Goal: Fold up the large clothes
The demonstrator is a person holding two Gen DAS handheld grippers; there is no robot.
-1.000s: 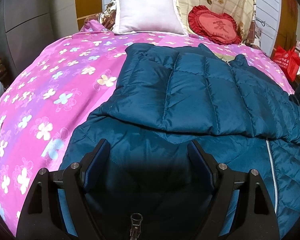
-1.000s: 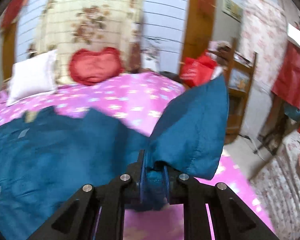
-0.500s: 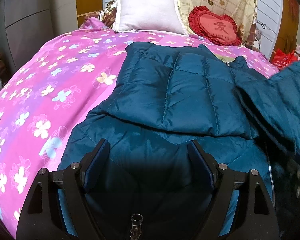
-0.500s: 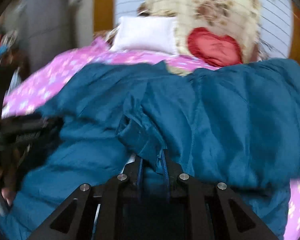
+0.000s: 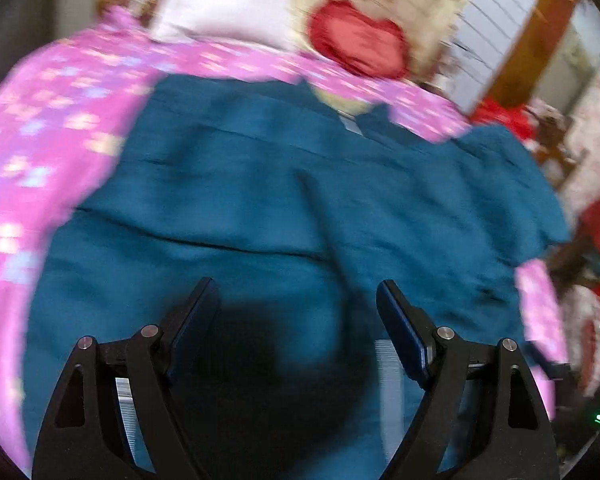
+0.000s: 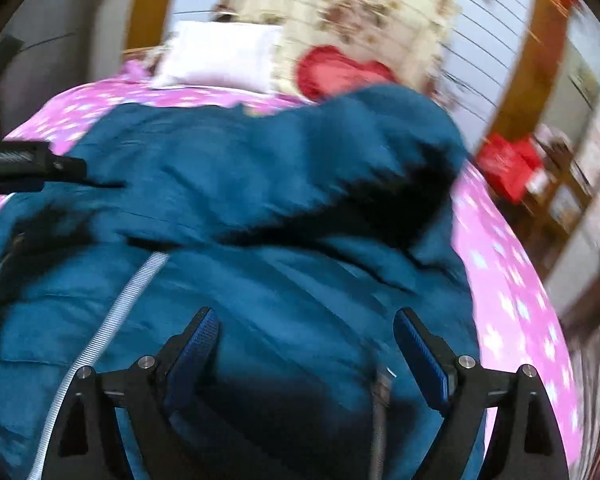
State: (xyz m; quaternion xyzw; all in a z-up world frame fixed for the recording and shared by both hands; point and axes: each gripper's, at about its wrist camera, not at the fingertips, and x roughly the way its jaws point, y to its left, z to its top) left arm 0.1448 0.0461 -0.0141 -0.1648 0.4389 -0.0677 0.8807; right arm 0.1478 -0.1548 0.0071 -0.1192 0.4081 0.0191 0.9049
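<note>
Pink bedspread (image 5: pixel 52 128) carries 1 teal jacket (image 5: pixel 260 200) beneath 2 spread, empty claws, the right claw (image 6: pixel 306 340) just opened, left claw (image 5: pixel 298 308).

one teal quilted jacket (image 5: pixel 260 208), one pink floral bedspread (image 5: pixel 52 128), one white pillow (image 5: pixel 224 4), one red heart cushion (image 5: pixel 360 44), two sets of tongs: left tongs (image 5: pixel 298 304), right tongs (image 6: pixel 306 332)

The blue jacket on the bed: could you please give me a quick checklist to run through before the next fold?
1. Right tongs let go: ok, jaws have just been opening, nothing pinched.
2. Left tongs free: ok, open above the blue jacket.
3. Sleeve folded over the body: ok, though bunched.
4. Jacket fully on the pink bedspread: cannot tell, near edge is hidden.
5. Zipper lying flat: cannot tell, blurred.
</note>
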